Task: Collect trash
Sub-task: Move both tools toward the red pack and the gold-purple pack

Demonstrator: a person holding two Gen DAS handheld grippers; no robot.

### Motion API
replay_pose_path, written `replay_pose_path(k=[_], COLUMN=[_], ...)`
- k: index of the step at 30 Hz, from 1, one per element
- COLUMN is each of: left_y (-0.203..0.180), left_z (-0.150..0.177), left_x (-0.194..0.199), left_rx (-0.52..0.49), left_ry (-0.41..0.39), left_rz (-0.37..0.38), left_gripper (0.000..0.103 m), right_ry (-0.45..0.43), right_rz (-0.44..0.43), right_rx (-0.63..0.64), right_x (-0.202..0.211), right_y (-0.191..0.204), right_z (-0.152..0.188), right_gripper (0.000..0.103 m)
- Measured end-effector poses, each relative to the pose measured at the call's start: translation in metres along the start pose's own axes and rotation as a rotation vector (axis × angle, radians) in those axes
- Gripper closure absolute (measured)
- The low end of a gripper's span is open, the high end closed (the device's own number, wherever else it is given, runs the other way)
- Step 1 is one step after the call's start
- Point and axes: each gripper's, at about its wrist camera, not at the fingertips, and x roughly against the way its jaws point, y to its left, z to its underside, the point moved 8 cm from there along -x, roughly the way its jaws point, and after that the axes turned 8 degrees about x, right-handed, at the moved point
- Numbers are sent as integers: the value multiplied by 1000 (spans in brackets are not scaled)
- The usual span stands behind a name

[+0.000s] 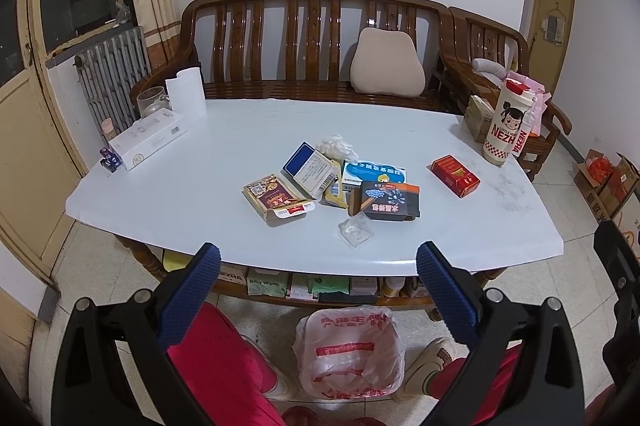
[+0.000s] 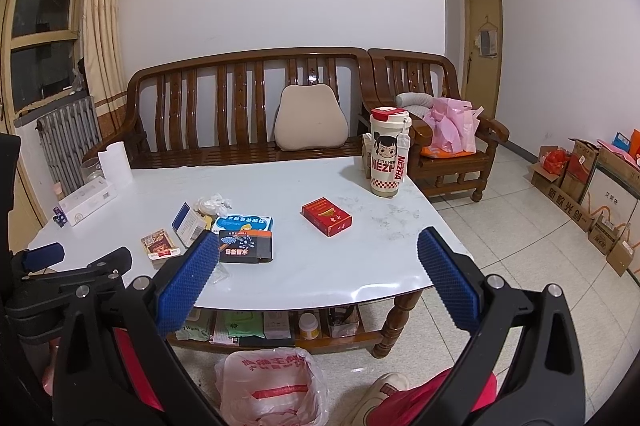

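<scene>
1. Hovering short of the near edge of the white glossy desk [image 1: 224, 130], the left tool [image 1: 318, 290] has its blue-padded fingers spread wide with nothing between them.
2. The right tool [image 2: 318, 286] is likewise held wide and empty, above the desk's near right corner.
3. The trash sits in a cluster near the middle of the desk: a flat brown and gold carton with its end flap open [image 1: 276, 198], a blue and white medicine box [image 1: 314, 168] tilted against the pile, a light blue and white box [image 1: 374, 173], and a black box with orange edges [image 1: 390, 201] lying partly on the light blue one.
4. A crumpled white tissue [image 1: 336, 145] lies just behind the cluster, and a clear plastic blister tray [image 1: 356, 232] lies just in front of it, nearest the desk edge.
5. A red cigarette pack [image 1: 455, 175] lies apart to the right of the cluster.
6. A tall cream tumbler with a cartoon face and red lid [image 1: 508, 122] stands upright at the far right corner.
7. A bin lined with a clear red-printed plastic bag [image 1: 348, 354] stands open on the tiled floor in front of the desk, between the person's red-trousered legs [image 1: 216, 358].
</scene>
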Motion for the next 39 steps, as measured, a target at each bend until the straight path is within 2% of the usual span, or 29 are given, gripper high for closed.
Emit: replay_pose_path(k=[6, 11, 16, 19, 24, 30, 35, 39], left_y=[2, 1, 3, 7, 15, 29, 39, 45], left_z=[-6, -15, -27, -35, -51, -72, -81, -79], left_x=[-6, -19, -42, -61, -82, -108, -134, -156], left_rx=[5, 3, 10, 25, 57, 110, 165, 225], left_ry=[22, 79, 208, 316, 427, 491, 553, 619], left_rz=[-4, 5, 119, 130, 148, 111, 85, 71], left_gripper=[7, 7, 7, 7, 7, 7, 7, 7], right_ry=[-5, 23, 76, 129, 188, 237, 336, 401], right_rz=[13, -54, -96, -138, -174, -177, -282, -333], right_rx=[12, 49, 149, 179, 228, 277, 336, 389], right_x=[-4, -27, -66, -91, -133, -173, -212, -237], right_y=[-2, -3, -3, -6, -19, -35, -33, -23], right_z=[-5, -21, -36, -42, -62, -86, -93, -92], right_gripper=[6, 6, 6, 6, 6, 6, 6, 6])
